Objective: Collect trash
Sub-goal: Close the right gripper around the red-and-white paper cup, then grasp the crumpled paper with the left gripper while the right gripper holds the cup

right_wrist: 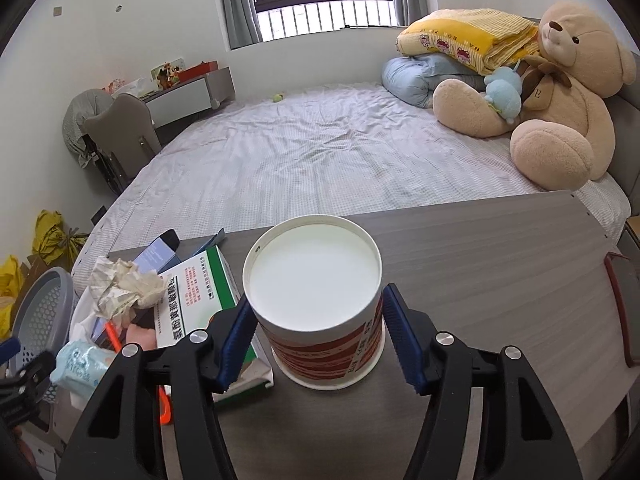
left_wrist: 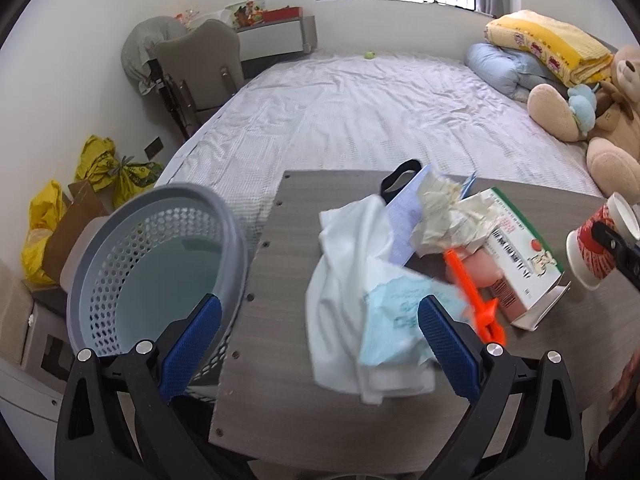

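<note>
The right gripper (right_wrist: 318,340) holds the paper cup (right_wrist: 316,304) at lower centre, ready for binning. The left gripper (left_wrist: 320,344) gapes wide, empty, between the basket (left_wrist: 156,264) at lower left and the trash pile (left_wrist: 400,264).

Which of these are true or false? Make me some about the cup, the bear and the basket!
1. The red and white paper cup stands between the right tongs. True.
2. The grey basket is full of trash. False: it looks empty.
3. A big teddy bear sits on the bed. True.
4. The left tongs are shut tight on the crumpled paper. False: they stand open, and the paper lies on the pile further back.
5. The green and white carton stands upright. False: it lies on its side on the table.
</note>
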{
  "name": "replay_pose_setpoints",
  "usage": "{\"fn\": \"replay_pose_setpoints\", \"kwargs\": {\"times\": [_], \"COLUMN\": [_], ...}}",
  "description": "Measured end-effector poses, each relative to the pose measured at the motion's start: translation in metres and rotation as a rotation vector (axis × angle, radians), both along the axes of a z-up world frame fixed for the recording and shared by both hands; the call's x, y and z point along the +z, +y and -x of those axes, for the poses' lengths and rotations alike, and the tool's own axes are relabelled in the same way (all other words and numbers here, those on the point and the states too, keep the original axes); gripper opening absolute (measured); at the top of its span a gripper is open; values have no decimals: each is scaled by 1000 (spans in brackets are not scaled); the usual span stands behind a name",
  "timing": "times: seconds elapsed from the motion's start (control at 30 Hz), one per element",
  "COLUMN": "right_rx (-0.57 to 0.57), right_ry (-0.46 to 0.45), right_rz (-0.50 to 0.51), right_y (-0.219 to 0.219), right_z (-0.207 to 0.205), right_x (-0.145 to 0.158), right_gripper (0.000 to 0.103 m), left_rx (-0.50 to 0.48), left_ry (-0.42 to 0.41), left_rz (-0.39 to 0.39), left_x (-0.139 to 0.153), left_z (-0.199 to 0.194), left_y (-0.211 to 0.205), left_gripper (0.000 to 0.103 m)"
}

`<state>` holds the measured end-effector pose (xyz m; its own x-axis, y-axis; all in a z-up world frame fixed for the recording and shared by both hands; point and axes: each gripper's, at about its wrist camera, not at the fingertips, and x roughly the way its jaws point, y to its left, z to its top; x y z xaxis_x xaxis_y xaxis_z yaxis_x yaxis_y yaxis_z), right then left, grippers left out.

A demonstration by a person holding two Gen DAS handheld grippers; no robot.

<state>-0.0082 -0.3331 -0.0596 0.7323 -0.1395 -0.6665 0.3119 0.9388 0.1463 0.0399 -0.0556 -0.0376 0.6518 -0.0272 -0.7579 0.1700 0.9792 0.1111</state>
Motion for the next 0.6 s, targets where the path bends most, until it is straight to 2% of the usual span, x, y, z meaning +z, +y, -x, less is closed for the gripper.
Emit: {"fn": "replay_pose_setpoints", "kwargs": {"times": [0.23, 0.6], "right_rx": [-12, -9], "right_ry": [4, -11], "right_rz": [-60, -141], "right_y": [-10, -23], "right_z": [31, 41], "right_x": [-5, -16], "right_gripper": [60, 60], "left_rx": [-64, -153], "left_ry": [-2, 68], "left_rz": [26, 10], "left_x": [4, -19], "left_z": [-23, -46], "left_y": [-42, -92], "left_gripper": [97, 97]}}
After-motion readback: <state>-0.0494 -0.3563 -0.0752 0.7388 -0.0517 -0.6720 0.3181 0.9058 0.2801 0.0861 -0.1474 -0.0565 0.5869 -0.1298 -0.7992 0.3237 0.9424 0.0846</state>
